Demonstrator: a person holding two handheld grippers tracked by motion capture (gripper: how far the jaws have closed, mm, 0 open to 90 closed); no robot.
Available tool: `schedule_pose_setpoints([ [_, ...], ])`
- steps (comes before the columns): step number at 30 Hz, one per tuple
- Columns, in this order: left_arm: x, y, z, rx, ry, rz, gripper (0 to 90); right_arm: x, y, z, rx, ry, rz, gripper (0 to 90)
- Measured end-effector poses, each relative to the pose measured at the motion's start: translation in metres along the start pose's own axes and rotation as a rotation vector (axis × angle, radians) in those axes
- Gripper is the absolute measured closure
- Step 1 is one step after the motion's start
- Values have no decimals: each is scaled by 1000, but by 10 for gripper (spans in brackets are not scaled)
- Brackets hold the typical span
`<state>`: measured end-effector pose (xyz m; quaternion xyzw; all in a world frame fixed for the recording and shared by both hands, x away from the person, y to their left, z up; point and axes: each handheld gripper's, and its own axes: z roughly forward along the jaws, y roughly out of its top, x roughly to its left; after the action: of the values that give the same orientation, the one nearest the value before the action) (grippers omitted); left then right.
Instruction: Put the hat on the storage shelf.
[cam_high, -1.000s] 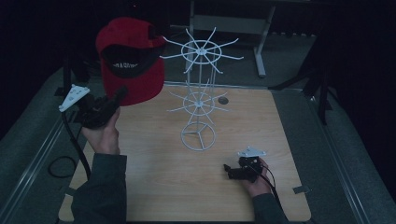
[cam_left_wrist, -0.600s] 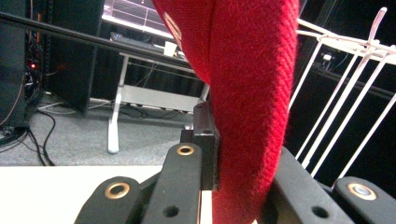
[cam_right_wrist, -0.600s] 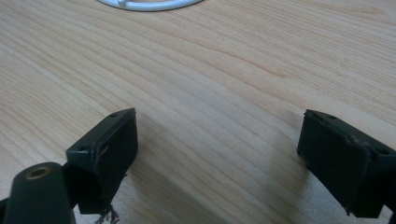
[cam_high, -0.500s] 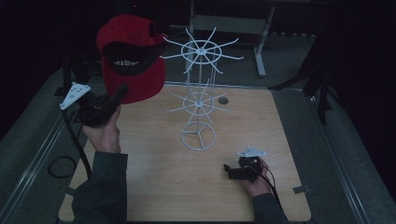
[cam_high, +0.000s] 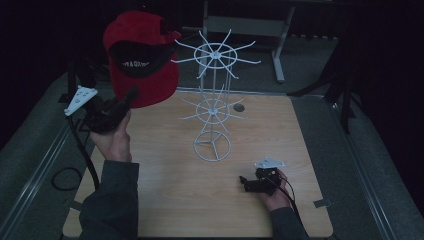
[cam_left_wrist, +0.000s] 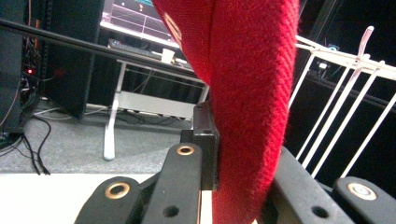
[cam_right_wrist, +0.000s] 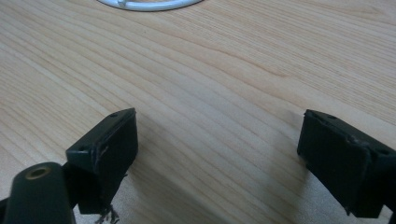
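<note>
Left tongs pinched the red fabric baseball cap by its brim, held aloft beside the white wire rack, presumably for hanging, w/ right tongs spread, idle on the wooden worktop.

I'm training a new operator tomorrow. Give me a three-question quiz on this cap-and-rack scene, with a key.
1. True or false: the left claw is shut on the red cap.
2. What does the right claw hold? A) the cap B) the rack C) nothing
3. Fill in: the white rack stands on the ____ table.

Key
1. True. In the left gripper view the cap's fabric is pinched between the jaws, and the high view shows it held up left of the rack's top ring.
2. C. Its jaws stand wide apart over bare wood.
3. Wooden.
</note>
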<state>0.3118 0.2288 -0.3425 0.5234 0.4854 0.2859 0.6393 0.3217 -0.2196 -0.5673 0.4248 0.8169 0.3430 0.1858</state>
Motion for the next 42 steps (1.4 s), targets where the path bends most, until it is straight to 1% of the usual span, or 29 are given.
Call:
schedule_pose_setpoints([
  [5, -2, 0, 1, -6, -8, 0, 854, 0, 0, 0, 0, 0, 0, 121],
  [9, -4, 1, 1, -23, -11, -4, 855, 0, 0, 0, 0, 1, 0, 121],
  [14, -4, 3, 0, -33, -18, -5, 854, 0, 0, 0, 0, 0, -1, 121],
  [17, -6, 2, -2, -32, -30, 7, 855, 0, 0, 0, 0, 0, -1, 121],
  [18, -6, -1, -3, -30, -38, 9, 854, 0, 0, 0, 0, 0, -2, 121],
  [20, -5, -3, -3, -30, -39, 4, 854, 0, 0, 0, 1, 0, -2, 121],
  [22, -3, -6, -3, -30, -43, -9, 854, 0, 0, 0, 1, 0, -2, 121],
  [24, -1, -9, -4, -27, -49, -13, 854, 0, 0, 0, 1, 0, -2, 121],
  [28, 0, -14, -6, -27, -56, 2, 854, 0, 0, 0, 1, 0, -2, 121],
  [30, 1, -22, -9, -28, -62, 0, 854, 0, 0, 0, 0, 1, -2, 121],
  [31, 1, -22, -9, -28, -62, 0, 854, 0, 0, 0, -1, 1, -2, 121],
  [34, 1, -34, -11, -21, -69, 8, 854, 0, 0, 0, -1, 1, -2, 121],
  [36, 0, -42, -12, -15, -70, 34, 853, 0, 0, 0, -1, 1, -2, 121],
  [39, 1, -56, -9, 11, -74, 45, 853, 0, 0, 0, -1, 1, -2, 121],
  [41, 2, -65, -7, 31, -73, 39, 853, 0, 0, 0, -1, 1, -3, 121],
  [42, 3, -69, -7, 29, -75, 31, 853, 0, 0, 0, -1, 1, -3, 121],
])
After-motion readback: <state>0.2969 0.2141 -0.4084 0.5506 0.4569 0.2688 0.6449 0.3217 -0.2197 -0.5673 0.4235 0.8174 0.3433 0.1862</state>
